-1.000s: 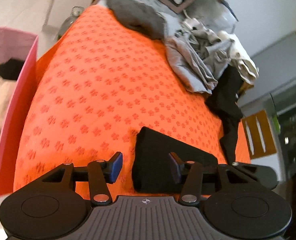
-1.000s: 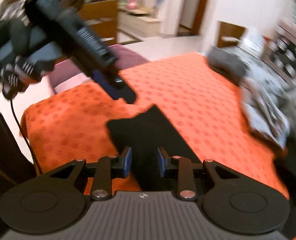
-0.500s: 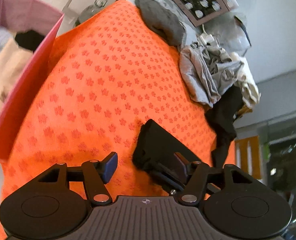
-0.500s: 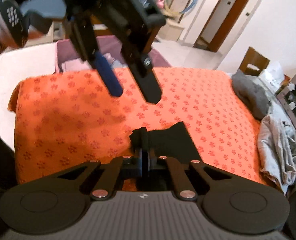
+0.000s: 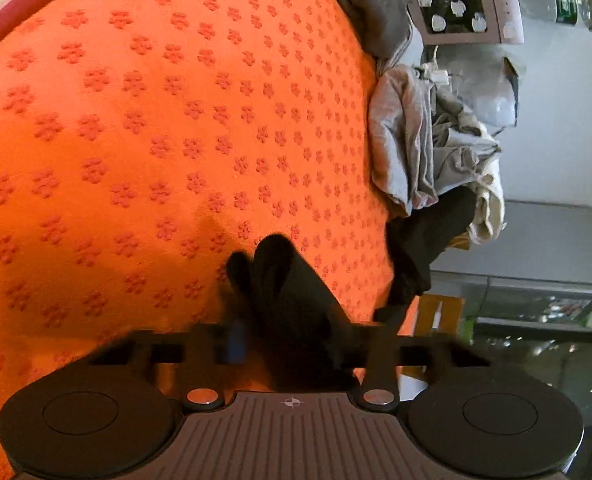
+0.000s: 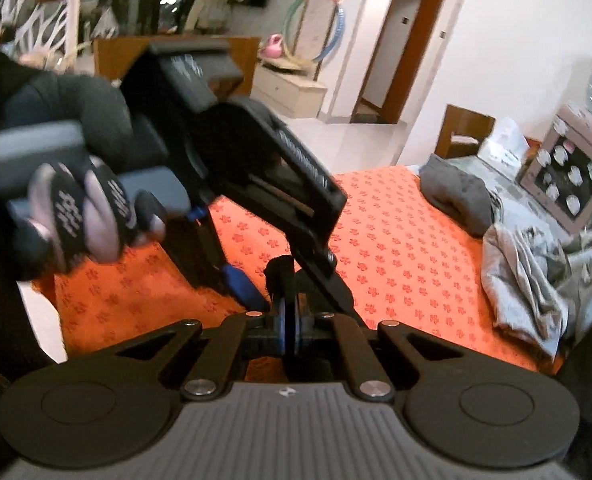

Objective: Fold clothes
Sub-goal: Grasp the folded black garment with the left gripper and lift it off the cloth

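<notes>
A: Start at the left. What is there?

B: In the right wrist view a gloved hand holds the left gripper at the near left, over the orange flower-patterned cloth. Its blue pad sits just left of the black garment.

A: How does that gripper stand?

B: Its jaws are closing, with the black garment between them. The left wrist view is blurred there, so I cannot tell whether the pads press on the fabric yet.

A: And the right gripper?

B: Fully closed, pinching a raised fold of the same black garment at the near middle of the cloth, just beside the left gripper's fingers.

A: What lies further right?

B: A dark grey folded piece at the far right edge of the cloth, then a crumpled light grey pile nearer. In the left wrist view another black piece hangs off the cloth's right edge below that grey pile.
</notes>
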Demonstrator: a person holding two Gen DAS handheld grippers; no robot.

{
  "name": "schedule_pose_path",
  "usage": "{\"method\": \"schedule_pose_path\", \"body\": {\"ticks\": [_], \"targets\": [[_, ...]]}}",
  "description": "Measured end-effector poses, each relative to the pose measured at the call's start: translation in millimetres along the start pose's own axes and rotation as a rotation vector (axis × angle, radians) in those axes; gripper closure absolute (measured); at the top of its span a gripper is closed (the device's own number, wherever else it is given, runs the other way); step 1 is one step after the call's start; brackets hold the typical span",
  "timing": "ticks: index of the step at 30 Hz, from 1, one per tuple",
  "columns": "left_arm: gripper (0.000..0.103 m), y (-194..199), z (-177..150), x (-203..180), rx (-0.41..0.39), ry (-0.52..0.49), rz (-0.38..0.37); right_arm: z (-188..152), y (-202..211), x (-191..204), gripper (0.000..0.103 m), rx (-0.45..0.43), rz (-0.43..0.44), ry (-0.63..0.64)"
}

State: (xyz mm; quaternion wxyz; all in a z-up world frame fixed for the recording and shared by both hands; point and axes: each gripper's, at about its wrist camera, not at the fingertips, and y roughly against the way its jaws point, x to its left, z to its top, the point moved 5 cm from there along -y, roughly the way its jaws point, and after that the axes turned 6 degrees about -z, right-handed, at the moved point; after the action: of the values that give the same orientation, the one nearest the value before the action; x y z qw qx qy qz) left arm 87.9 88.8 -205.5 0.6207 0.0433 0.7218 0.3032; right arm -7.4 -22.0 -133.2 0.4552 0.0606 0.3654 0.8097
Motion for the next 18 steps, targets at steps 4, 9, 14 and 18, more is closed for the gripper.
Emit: {"method": "schedule_pose_path", "body": {"ticks": [4, 9, 14, 18], "targets": [[0.089, -3.2, 0.0, -10.9, -0.011, -0.089, 0.072, -10.8, 9.5, -10.7, 0.094, 0.025, 0.001, -0.109], [0.089, -1.8, 1.4, -20.4, -0.004, -0.251, 0.202, -42.3, 23.8, -35.8, 0.087, 0.128, -0.051, -0.320], [0.089, 9.9, 1.2, -29.7, -0.026, -0.449, 0.333, -88.8, 38.2, -74.3, 0.072, 0.225, -0.151, -0.611], [0.089, 16.5, -5.9, -38.0, -0.027, -0.678, 0.456, -125.0, 41.8, -93.4, 0.070, 0.269, -0.174, -0.831]]}}
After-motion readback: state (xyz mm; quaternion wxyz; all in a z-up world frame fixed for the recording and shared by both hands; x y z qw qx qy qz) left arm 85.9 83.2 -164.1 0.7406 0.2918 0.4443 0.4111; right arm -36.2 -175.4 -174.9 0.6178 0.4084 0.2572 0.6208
